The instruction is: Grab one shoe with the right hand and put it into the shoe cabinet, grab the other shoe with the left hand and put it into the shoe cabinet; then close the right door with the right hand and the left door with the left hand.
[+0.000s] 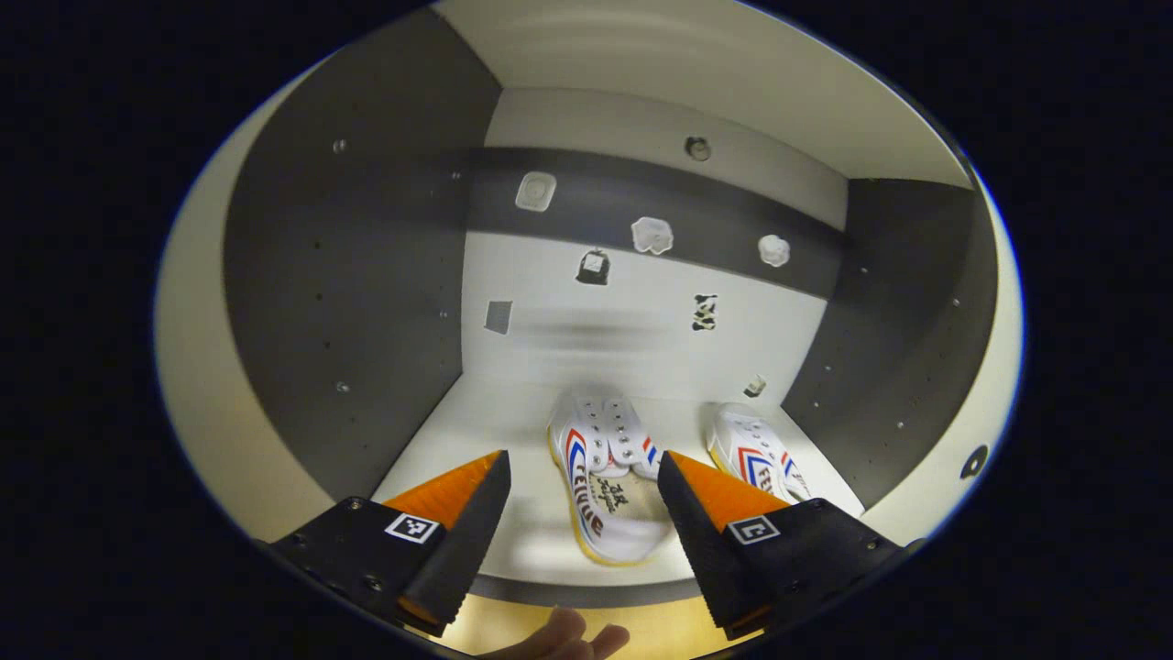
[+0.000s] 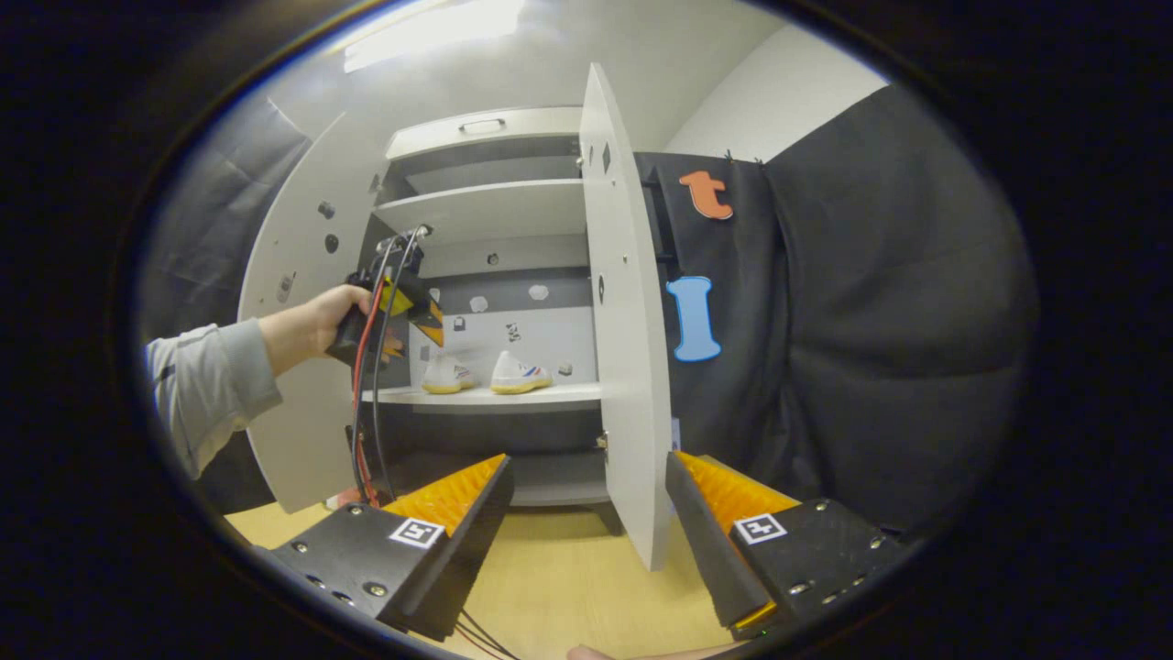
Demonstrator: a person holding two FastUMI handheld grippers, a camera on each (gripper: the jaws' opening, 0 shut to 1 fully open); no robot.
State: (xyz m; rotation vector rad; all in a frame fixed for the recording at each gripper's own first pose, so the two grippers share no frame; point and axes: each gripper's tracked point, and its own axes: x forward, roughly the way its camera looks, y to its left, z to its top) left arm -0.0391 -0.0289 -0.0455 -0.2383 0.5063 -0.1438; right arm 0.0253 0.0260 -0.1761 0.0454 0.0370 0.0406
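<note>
Your left gripper is spread wide and holds nothing; its fingers frame the near white canvas shoe with red and blue stripes and a yellow sole, which lies on the pale shelf of the white shoe cabinet with grey inner walls, toe pointing away from you. The second matching white shoe sits at about 3 o'clock from the first, close beside it but apart, near the cabinet's right wall. Small stickers dot the back panel at 12 o'clock.

Your right gripper is also wide open and empty, held well back from the cabinet above the light wooden floor. In the right gripper view, the white right door stands open edge-on at 12 o'clock, and the left door is open too. Both shoes rest side by side on the shelf at 11 o'clock, with your grey-sleeved hand holding the other gripper just in front of them.
</note>
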